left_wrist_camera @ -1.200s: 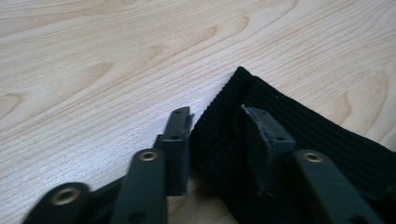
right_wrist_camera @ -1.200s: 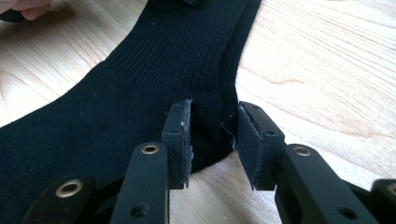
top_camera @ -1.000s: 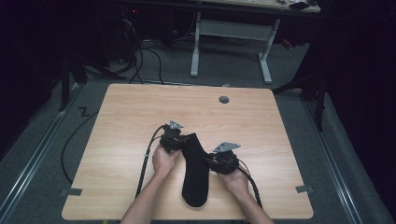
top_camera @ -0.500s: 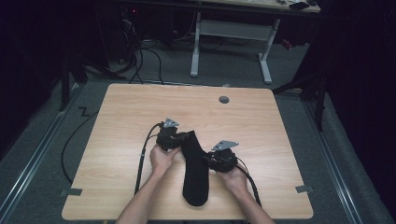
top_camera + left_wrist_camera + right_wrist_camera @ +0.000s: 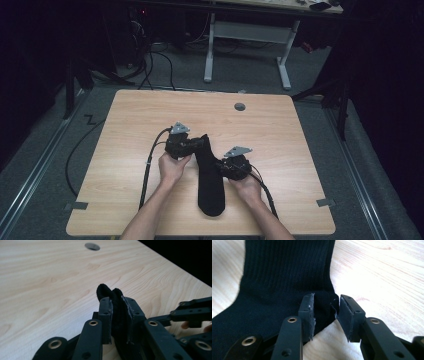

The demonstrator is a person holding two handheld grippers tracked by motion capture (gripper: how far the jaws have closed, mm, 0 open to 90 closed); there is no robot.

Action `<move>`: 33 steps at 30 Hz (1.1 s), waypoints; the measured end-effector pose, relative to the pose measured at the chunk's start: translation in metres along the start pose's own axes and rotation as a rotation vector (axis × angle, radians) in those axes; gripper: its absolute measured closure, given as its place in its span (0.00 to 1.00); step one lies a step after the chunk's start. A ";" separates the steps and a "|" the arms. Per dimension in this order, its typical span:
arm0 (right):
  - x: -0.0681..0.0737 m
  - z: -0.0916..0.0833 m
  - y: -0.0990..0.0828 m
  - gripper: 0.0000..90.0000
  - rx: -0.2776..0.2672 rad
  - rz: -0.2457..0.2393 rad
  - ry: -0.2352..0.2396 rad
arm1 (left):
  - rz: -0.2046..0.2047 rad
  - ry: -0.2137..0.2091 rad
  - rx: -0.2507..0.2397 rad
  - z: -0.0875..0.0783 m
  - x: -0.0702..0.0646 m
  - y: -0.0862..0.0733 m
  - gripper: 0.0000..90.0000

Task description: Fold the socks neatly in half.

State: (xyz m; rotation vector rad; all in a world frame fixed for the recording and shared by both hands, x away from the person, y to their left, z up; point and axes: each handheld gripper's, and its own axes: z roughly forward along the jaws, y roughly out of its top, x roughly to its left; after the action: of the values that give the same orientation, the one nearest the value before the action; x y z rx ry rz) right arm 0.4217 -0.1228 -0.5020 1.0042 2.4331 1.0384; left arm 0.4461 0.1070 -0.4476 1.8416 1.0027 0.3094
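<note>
A long black sock (image 5: 210, 175) lies lengthwise on the wooden table (image 5: 300, 135). My left gripper (image 5: 196, 145) is at the sock's far end. In the left gripper view my left gripper (image 5: 119, 305) is shut on a fold of the sock (image 5: 108, 292), and the cloth sticks up past the pads, raised off the wood. My right gripper (image 5: 223, 167) meets the sock's right edge near the middle. In the right gripper view my right gripper (image 5: 325, 305) has its pads closed on the heel corner of the sock (image 5: 287, 270), which is ribbed above.
A grey cable hole (image 5: 240, 106) is set in the table near its far edge. Black cables (image 5: 150, 165) trail from both grippers toward the person. Grey tape marks (image 5: 326, 202) sit at the near corners. A white desk frame (image 5: 245, 45) stands on the floor beyond.
My left gripper has risen a little with the sock's far end in it. The right gripper and the rest of the sock have stayed put.
</note>
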 end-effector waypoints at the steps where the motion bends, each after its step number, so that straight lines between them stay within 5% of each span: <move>1: 0.000 0.001 0.001 0.71 0.001 0.013 -0.006 | 0.000 -0.005 0.002 0.000 -0.001 0.003 0.86; 6: 0.001 -0.005 0.002 0.69 -0.028 0.033 -0.047 | -0.027 -0.031 0.007 0.002 0.004 0.001 0.86; 8: 0.010 -0.022 0.001 0.73 -0.115 0.037 -0.015 | -0.035 -0.044 -0.003 0.001 0.005 0.001 0.86; 10: 0.019 -0.028 0.002 0.75 -0.132 0.005 0.026 | -0.041 -0.051 -0.010 0.001 0.005 0.002 0.86; 14: 0.035 -0.020 0.005 0.75 -0.078 -0.035 0.092 | -0.049 -0.093 -0.035 -0.001 0.004 0.004 0.86; 18: 0.035 0.006 0.008 0.72 -0.022 0.020 0.062 | -0.009 -0.135 -0.031 -0.009 0.000 0.005 0.86; 23: 0.034 0.013 0.011 0.72 -0.027 0.012 0.004 | 0.024 -0.177 -0.028 -0.016 -0.006 0.005 0.86; 28: 0.032 0.021 0.018 0.71 -0.031 0.005 -0.026 | 0.077 -0.188 -0.016 -0.023 -0.015 -0.001 0.86; 33: 0.030 0.015 0.018 0.65 -0.055 0.011 -0.012 | 0.044 -0.158 -0.037 -0.026 -0.004 -0.009 0.86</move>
State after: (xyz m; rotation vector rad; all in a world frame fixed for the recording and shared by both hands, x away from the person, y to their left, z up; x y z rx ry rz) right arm 0.4170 -0.0850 -0.4999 1.0040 2.3791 1.0937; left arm 0.4237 0.1226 -0.4420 1.8262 0.8439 0.2032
